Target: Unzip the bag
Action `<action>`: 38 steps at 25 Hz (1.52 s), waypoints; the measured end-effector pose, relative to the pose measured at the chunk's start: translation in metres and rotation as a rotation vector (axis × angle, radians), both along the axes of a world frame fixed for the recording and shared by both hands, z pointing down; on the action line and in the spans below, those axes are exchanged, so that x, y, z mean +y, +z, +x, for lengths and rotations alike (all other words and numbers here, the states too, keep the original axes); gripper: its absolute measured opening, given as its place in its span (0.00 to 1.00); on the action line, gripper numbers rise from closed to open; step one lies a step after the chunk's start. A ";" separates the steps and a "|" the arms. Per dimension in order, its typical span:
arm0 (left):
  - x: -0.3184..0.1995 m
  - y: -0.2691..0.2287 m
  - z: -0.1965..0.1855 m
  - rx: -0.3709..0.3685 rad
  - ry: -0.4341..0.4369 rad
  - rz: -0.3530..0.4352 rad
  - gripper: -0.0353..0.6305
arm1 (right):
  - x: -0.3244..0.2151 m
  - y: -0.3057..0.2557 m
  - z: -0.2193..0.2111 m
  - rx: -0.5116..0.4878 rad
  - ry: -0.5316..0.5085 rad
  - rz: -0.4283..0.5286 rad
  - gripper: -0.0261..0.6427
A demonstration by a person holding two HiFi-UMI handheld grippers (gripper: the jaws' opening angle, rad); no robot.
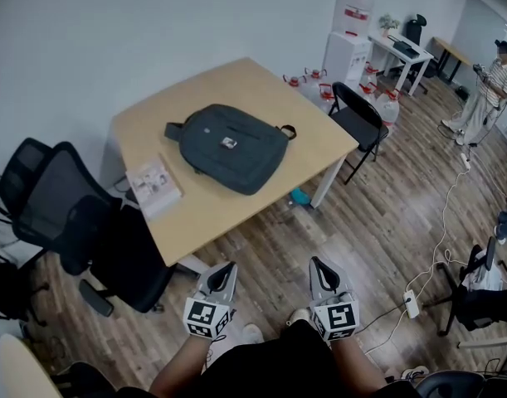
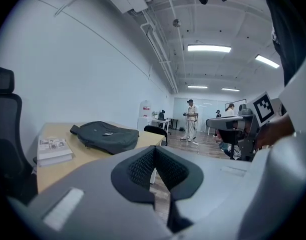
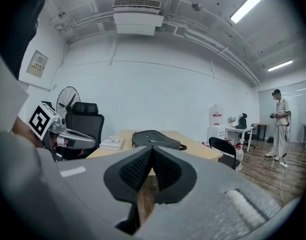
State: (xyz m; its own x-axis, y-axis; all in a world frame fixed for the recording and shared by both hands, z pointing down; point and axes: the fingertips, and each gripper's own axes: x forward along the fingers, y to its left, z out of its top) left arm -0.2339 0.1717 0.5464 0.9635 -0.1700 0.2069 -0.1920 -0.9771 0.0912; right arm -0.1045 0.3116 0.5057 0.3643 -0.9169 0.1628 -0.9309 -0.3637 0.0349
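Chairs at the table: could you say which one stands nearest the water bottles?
The slim folding chair on the right; the mesh office chair stands across the table.

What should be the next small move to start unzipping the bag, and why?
Probably step toward the table and carry the left gripper and the right gripper to the bag. Both are shut and empty, held low over the floor, short of the table edge; the bag lies flat on the table, untouched.

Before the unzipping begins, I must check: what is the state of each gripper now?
Left gripper: closed, holding nothing.
Right gripper: closed, holding nothing.
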 end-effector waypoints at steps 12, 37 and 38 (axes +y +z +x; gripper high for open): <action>-0.049 0.009 0.053 -0.036 -0.095 -0.021 0.08 | -0.064 0.004 0.063 -0.015 -0.119 0.007 0.04; -0.128 0.019 0.131 -0.099 -0.418 -0.039 0.08 | -0.169 0.025 0.181 -0.059 -0.417 -0.022 0.04; -0.130 0.019 0.129 -0.102 -0.430 -0.041 0.08 | -0.174 0.024 0.180 -0.061 -0.429 -0.019 0.04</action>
